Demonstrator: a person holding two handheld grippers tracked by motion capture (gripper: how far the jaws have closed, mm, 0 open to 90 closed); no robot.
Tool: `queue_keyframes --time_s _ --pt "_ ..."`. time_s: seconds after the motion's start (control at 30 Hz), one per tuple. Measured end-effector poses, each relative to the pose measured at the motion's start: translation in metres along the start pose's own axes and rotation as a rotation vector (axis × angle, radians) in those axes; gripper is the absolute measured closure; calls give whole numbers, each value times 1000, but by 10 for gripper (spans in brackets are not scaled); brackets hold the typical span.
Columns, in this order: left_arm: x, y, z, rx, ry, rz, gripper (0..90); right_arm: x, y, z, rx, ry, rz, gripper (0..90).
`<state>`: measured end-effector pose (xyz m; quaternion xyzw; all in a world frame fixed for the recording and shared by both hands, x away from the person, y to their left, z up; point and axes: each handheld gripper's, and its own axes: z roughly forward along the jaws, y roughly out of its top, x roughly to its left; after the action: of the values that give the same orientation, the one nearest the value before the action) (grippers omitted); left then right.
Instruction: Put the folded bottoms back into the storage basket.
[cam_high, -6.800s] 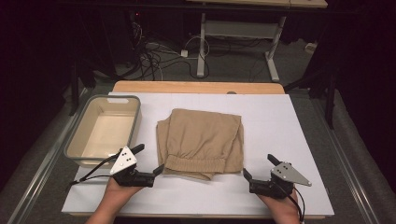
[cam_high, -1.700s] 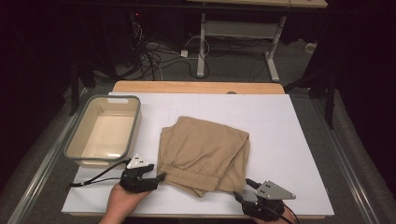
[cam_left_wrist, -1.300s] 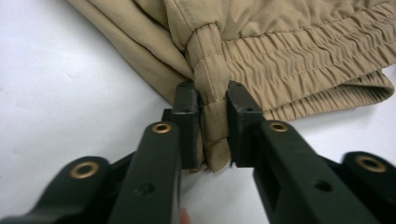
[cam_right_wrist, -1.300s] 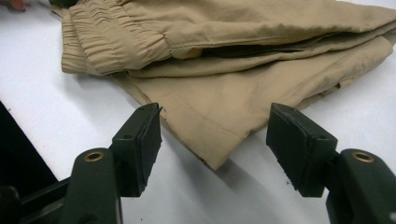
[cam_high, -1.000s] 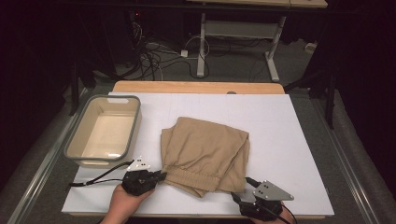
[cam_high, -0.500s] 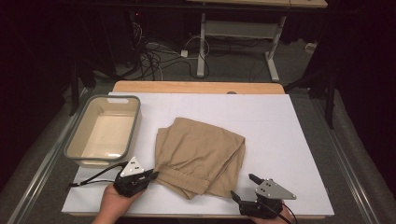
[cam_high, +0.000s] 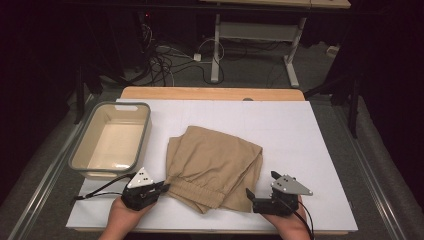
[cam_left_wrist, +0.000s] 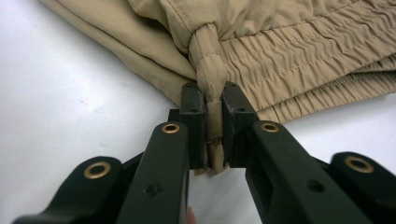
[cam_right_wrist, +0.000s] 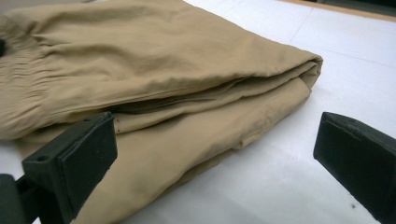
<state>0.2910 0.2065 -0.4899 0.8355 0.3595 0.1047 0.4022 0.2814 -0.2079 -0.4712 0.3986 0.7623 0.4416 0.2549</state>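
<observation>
The left gripper (cam_left_wrist: 213, 100) pinches the gathered waistband corner of the folded tan cloth trousers (cam_high: 215, 167), which lie mid-way on the white table board (cam_high: 300, 130). The right gripper (cam_right_wrist: 215, 154) has just been opening, jaws wide, nothing clamped, just beside the trousers' near edge.

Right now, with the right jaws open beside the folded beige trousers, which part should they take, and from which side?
I would take the near right corner of the trousers, coming in level from the right gripper side. The stacked layer edges lie exposed there, flat on the white board, while the left gripper pinches the waistband end.
</observation>
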Motion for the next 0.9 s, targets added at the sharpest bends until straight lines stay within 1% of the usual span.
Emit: queue_keyframes --time_s 0.07,0.13,0.27,0.4,0.53,0.6,0.67,0.73,0.8,0.9 --pt "0 0 0 -1 0 0 795 -4 3 6 4 -13 9 6" --pt "0 0 0 -1 1 0 794 -9 6 11 5 -19 30 6" --pt "0 0 0 -1 0 -1 792 -20 13 23 22 -37 47 6" --pt "0 0 0 0 1 0 791 -28 24 36 34 -48 47 8" --pt "0 0 0 -1 1 1 791 -33 33 47 39 -48 40 21" --pt "0 0 0 -1 2 2 791 -37 38 53 38 -49 53 48" --pt "0 0 0 -1 1 0 791 -40 41 59 48 -50 58 60" --pt "0 0 0 -2 1 0 791 -44 44 65 57 -50 70 91" --pt "0 0 0 -2 1 0 791 -49 46 71 64 -57 87 133" --pt "0 0 0 -1 1 1 791 -57 47 79 89 -76 127 201"
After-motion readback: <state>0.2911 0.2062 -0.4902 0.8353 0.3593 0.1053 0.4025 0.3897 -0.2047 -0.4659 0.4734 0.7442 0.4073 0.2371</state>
